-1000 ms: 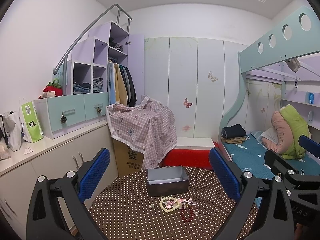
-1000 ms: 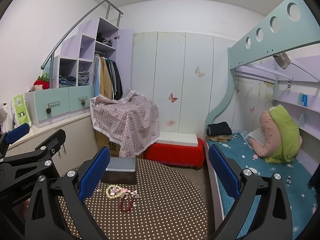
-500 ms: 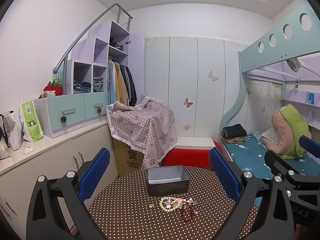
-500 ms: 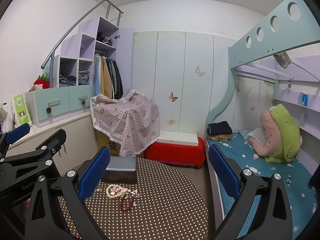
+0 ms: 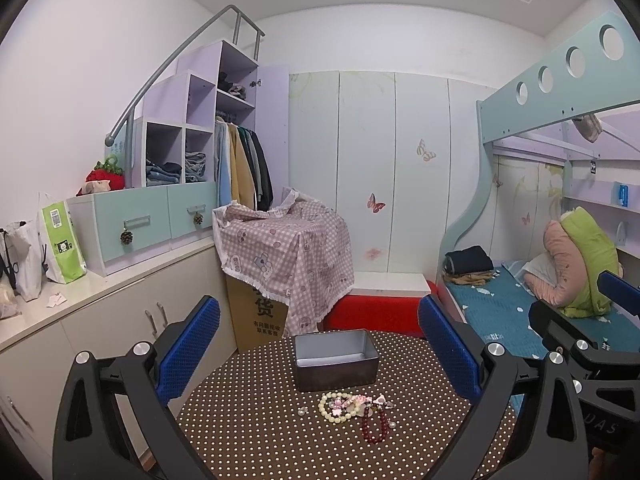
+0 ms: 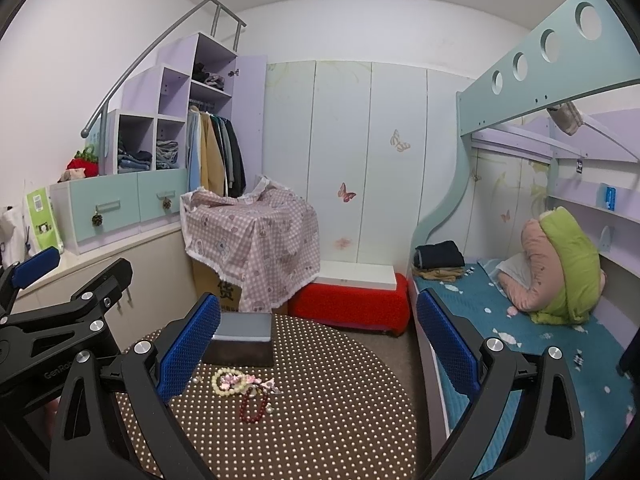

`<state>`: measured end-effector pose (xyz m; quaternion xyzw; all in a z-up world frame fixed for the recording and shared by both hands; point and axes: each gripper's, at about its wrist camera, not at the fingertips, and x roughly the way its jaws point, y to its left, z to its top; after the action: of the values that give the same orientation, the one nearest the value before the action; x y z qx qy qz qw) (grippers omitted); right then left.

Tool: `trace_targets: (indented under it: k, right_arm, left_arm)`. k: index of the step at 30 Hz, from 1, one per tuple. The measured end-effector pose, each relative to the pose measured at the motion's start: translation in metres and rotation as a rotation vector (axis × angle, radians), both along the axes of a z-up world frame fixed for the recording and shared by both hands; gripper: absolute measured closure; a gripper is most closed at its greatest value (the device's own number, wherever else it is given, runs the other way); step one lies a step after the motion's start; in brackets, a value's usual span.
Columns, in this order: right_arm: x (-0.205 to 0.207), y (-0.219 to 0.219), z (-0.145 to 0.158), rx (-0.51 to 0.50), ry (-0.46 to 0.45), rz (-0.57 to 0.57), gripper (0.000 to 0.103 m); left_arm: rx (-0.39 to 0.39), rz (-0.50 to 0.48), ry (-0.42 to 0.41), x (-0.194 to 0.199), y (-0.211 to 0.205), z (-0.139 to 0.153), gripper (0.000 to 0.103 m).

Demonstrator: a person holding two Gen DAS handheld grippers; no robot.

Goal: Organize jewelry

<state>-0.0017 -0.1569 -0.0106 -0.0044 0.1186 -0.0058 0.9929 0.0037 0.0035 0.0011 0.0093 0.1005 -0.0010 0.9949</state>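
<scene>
A round table (image 5: 256, 420) with a brown, white-dotted cover fills the lower centre of both views. On it stands a grey metal tin (image 5: 335, 358), open-topped, and just below it in the frame lies the jewelry: a cream bead bracelet (image 5: 335, 405), a dark red bead bracelet (image 5: 375, 427) and small pink pieces (image 5: 360, 400) (too small to tell apart). The left gripper (image 5: 319, 350) and right gripper (image 6: 318, 346) both hang above the table with jaws spread wide, holding nothing. Behind, a checked cloth (image 5: 286, 252) drapes a cardboard box at centre; a bunk bed (image 5: 560, 92) occupies the right, purple shelving (image 5: 200, 120) the upper left.
</scene>
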Motion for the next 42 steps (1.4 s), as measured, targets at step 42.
trace_targets:
  k: [42]
  right_arm:
    - [0.048,-0.008,-0.042,0.069,0.119,0.027,0.008]
  left_arm:
    - [-0.040,0.052,0.165,0.048,0.014,-0.044,0.007]
